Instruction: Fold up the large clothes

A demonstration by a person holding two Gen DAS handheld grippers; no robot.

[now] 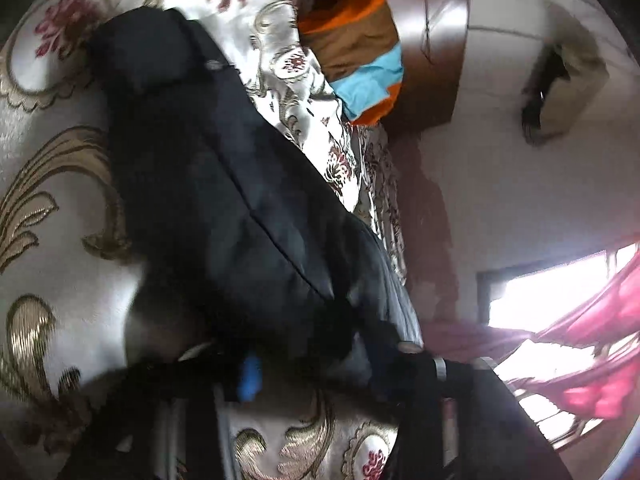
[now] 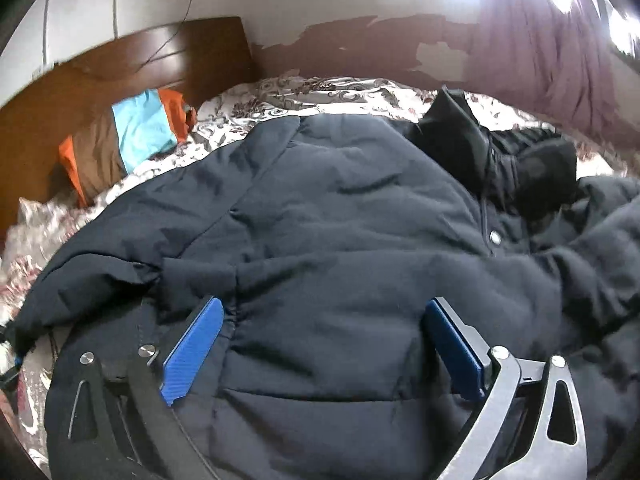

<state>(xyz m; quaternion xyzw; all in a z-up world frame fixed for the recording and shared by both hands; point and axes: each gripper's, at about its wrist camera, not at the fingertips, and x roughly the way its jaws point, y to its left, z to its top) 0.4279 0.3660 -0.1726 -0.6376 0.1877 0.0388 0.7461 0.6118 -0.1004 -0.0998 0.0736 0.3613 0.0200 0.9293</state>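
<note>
The right gripper (image 2: 324, 344) hangs just above the near part of 1 dark padded jacket (image 2: 340, 216), its 2 blue pads (image 2: 194, 344) spread wide with only the jacket's quilted front showing between them; nothing is pinched there, and that open stance probably means it is free to pick a new hold on the cloth. The jacket, the 1 garment to be folded, lies spread across the bed, filling the near and middle of the right wrist view, with its dark collar (image 2: 460, 136) at the far right and 1 sleeve running off to the near left. In the left wrist view the left gripper (image 1: 304, 372) sits close under a bunched fold of the same jacket (image 1: 208, 184); only 1 blue pad (image 1: 250, 376) shows, the cloth hides the rest, and the fingers look drawn in around the fabric, likely gripping an edge or sleeve so it can be carried over, though I cannot tell whether the pads truly press on it. Under the jacket lies 1 floral bedspread (image 2: 320, 88) with gold scrolls and red flowers. Farther off, at the far left, 1 orange, brown and blue pillow (image 2: 128, 136) leans against the 1 wooden headboard (image 2: 132, 64). Beyond that are the pale wall and 1 bright window with a reddish curtain (image 2: 548, 52) at the far right.
</note>
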